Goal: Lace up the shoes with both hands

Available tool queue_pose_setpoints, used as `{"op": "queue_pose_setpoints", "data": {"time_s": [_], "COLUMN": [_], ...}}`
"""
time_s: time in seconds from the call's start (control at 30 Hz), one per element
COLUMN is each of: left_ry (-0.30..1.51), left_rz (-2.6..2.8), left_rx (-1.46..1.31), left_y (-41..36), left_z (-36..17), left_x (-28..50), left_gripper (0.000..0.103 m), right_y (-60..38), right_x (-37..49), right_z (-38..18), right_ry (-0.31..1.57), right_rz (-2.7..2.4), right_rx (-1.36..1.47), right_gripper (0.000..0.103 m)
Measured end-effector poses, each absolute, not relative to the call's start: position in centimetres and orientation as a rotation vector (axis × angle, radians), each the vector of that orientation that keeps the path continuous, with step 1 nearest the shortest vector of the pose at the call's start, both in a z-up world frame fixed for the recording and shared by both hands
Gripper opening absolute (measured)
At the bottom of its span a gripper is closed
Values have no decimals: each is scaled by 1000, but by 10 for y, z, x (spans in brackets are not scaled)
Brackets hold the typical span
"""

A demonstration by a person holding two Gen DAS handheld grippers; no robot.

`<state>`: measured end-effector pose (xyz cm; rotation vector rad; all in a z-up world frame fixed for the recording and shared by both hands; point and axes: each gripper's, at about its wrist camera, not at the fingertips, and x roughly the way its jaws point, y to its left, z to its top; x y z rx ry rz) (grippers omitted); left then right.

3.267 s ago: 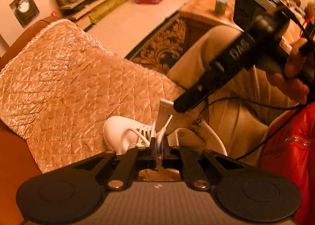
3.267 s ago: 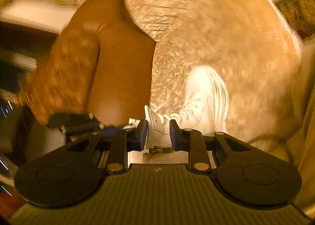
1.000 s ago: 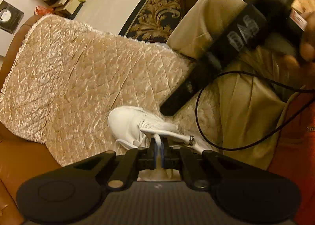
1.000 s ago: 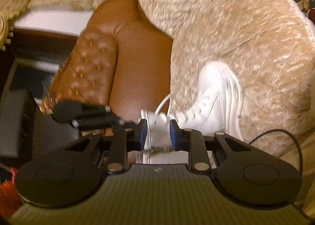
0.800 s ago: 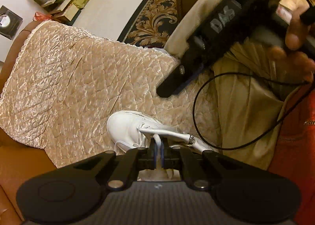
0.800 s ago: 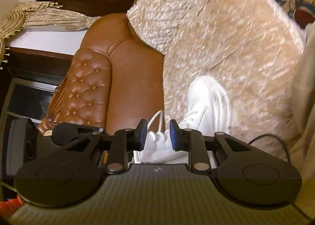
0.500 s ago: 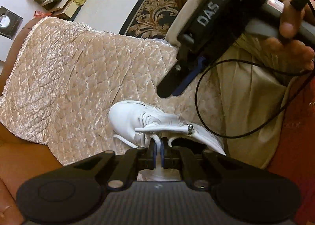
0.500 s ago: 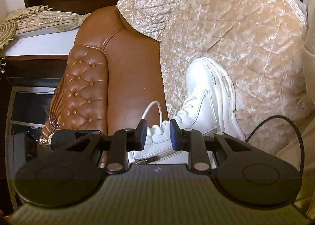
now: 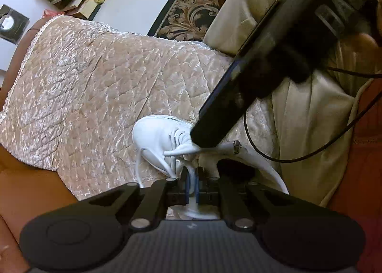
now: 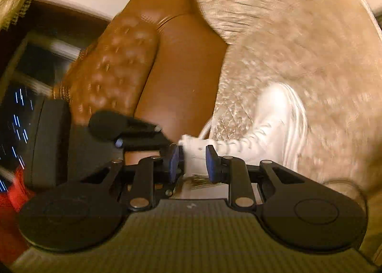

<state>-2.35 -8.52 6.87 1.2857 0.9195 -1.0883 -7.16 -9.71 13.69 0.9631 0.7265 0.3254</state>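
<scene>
The left hand-held gripper (image 9: 191,186) is clamped on a white shoelace (image 9: 190,172) of the white leather high-top shoe (image 9: 157,139). The right hand-held gripper (image 10: 194,162), fingers apart, frames the shoe's collar. The shoe lies on a quilted beige velvet sofa cover (image 9: 95,82)

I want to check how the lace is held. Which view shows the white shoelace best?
The left wrist view: it is sharp, and the white shoelace runs from the shoe into the shut left claw. The right wrist view is motion-blurred; there only a faint loop shows beside the shoe, beyond the open right claw.
</scene>
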Motion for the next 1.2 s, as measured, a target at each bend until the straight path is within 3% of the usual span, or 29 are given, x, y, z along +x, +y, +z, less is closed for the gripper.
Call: {"op": "queue_pose_setpoints", "data": {"time_s": [0.17,0.37,0.57,0.8,1.2], "left_ry": [880,810,800,810,889], "left_rz": [-1109,-1189,-1237,-1300,-1307], "left_rx": [1271,1310,1426,1504,1368], "left_y": [-77,-80,-94,-103,-98], "left_z": [78,88,75,68,87], "left_x": [-28,-35,-36,-33,-18], "left_gripper": [4,7,7,6,4], "right_y": [-72,-101,-123,-127,-123], "right_x": [-61,-81,-93,-96,-87], "right_z": [155,131,96,84,88], "right_ry": [787,748,722,720,736], "right_rz": [250,214,195,186,227], "right_rx": [744,981,1221,1277,1243], "right_gripper": [29,29,38,42,44]}}
